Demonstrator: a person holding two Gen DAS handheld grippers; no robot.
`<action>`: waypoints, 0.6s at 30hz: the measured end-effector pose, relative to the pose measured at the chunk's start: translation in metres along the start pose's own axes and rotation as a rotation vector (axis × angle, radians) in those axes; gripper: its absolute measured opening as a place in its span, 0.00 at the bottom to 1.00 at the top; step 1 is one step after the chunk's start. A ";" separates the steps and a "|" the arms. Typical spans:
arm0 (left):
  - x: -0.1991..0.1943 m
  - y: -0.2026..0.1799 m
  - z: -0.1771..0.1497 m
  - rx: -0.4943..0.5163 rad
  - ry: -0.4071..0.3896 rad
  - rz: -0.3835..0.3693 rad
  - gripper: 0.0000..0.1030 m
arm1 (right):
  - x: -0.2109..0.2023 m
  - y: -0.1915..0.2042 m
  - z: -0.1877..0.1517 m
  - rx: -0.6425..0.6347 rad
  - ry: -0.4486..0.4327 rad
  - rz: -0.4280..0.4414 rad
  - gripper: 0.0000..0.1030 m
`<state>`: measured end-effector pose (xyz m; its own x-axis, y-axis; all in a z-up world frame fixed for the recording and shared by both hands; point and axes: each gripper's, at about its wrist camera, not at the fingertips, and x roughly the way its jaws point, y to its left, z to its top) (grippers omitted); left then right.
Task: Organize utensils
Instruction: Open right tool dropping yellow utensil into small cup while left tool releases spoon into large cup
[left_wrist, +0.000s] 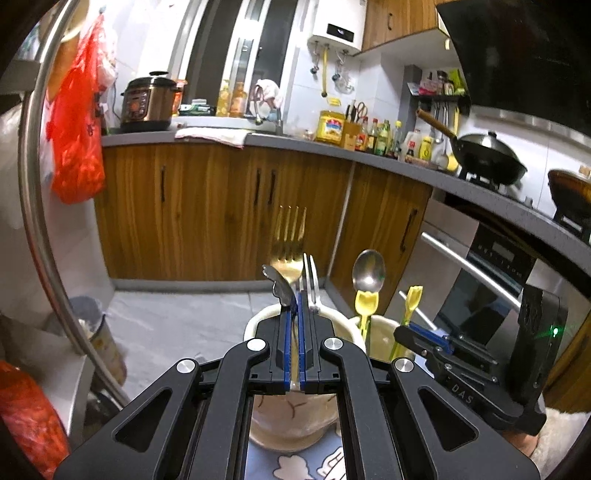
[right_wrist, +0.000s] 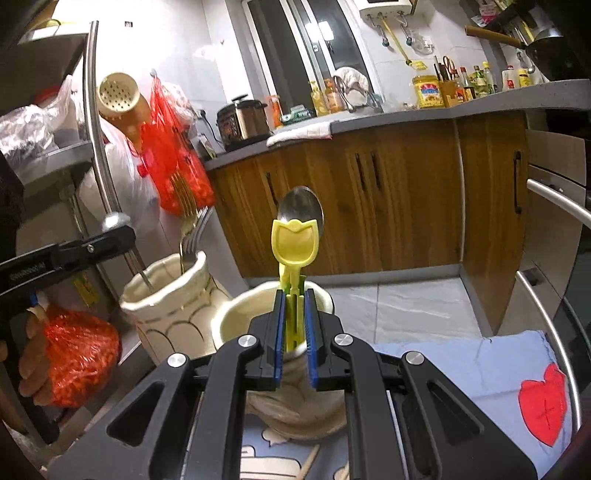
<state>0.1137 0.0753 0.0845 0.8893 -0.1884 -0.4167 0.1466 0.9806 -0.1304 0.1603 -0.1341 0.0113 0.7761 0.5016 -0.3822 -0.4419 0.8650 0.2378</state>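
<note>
In the left wrist view, the gold fork (left_wrist: 290, 251) has its handle hidden between the closed blue pads of the left gripper (left_wrist: 297, 306), and the lower ends of the silver fork (left_wrist: 309, 275) and a third grey utensil (left_wrist: 279, 286) vanish behind the same fingers. The left cream holder (left_wrist: 258, 319) shows only parts of its rim; its interior is hidden (the gripper body covers most of it). The steel spoon (left_wrist: 368, 271) has its handle concealed behind the yellow plastic spoon (left_wrist: 366, 301).

In the right wrist view, the yellow spoon's stem sinks into the right cream holder (right_wrist: 236, 321), its lower end unseen. The blue printed cloth (right_wrist: 480, 365) is cut off at the bottom edge. Bottle labels on the far counter (right_wrist: 406, 107) are too small to read.
</note>
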 end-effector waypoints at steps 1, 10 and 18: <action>0.001 -0.002 -0.001 0.013 0.006 0.004 0.04 | 0.000 0.000 -0.001 -0.004 0.000 -0.006 0.10; 0.012 -0.002 -0.006 0.010 0.060 0.020 0.04 | 0.002 0.001 0.003 -0.017 0.029 -0.035 0.10; 0.014 0.000 -0.008 0.011 0.077 0.020 0.04 | 0.004 0.008 0.006 -0.054 0.053 -0.046 0.10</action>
<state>0.1224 0.0719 0.0716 0.8562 -0.1723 -0.4871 0.1346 0.9846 -0.1116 0.1631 -0.1254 0.0165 0.7718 0.4601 -0.4388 -0.4309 0.8860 0.1712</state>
